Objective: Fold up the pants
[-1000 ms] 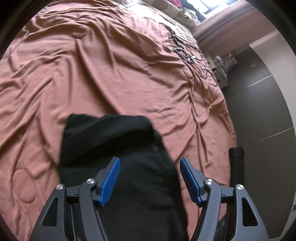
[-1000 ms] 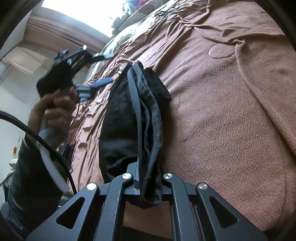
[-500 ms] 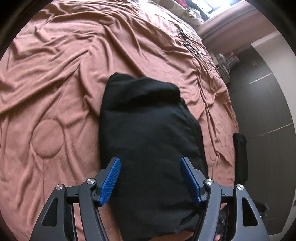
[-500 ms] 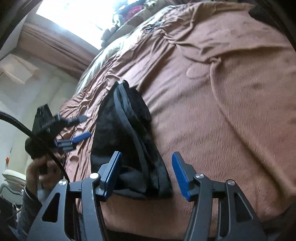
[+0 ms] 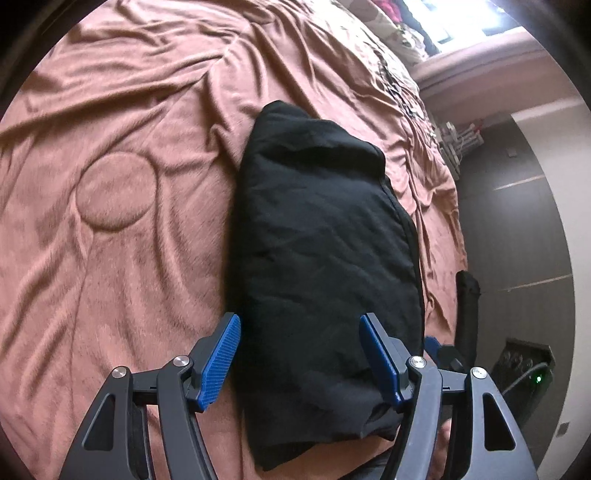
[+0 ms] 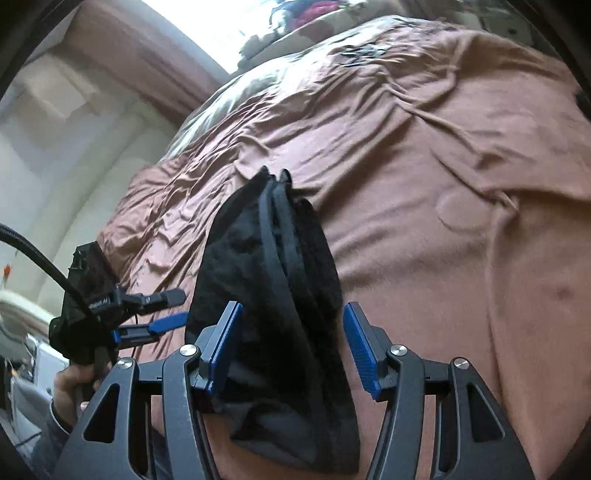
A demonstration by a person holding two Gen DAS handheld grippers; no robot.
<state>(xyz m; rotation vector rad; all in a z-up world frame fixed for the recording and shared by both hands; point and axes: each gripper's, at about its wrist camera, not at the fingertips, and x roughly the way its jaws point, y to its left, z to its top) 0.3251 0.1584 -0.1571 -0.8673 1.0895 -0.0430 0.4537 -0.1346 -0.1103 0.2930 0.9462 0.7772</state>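
The black pants [image 5: 325, 258] lie folded in a compact bundle on the brown bedspread [image 5: 110, 166]. My left gripper [image 5: 301, 354] is open and empty, its blue pads on either side of the bundle's near end, above it. In the right wrist view the pants [image 6: 273, 280] show their stacked folded edges. My right gripper [image 6: 291, 343] is open and empty, straddling the near end of the bundle. The left gripper also shows in the right wrist view [image 6: 162, 310], held in a hand to the left of the pants.
The bedspread [image 6: 461, 166] is wrinkled, with a round stitched patch [image 5: 114, 192]. The bed's edge [image 5: 454, 221] drops to a dark floor on the right. A power strip with a green light [image 5: 528, 369] lies on the floor. A bright window [image 6: 236, 33] is beyond the bed.
My right gripper opened and let go of the pants' folded edge, then pulled back. My left gripper drew back, so the whole bundle now shows lying on the bed.
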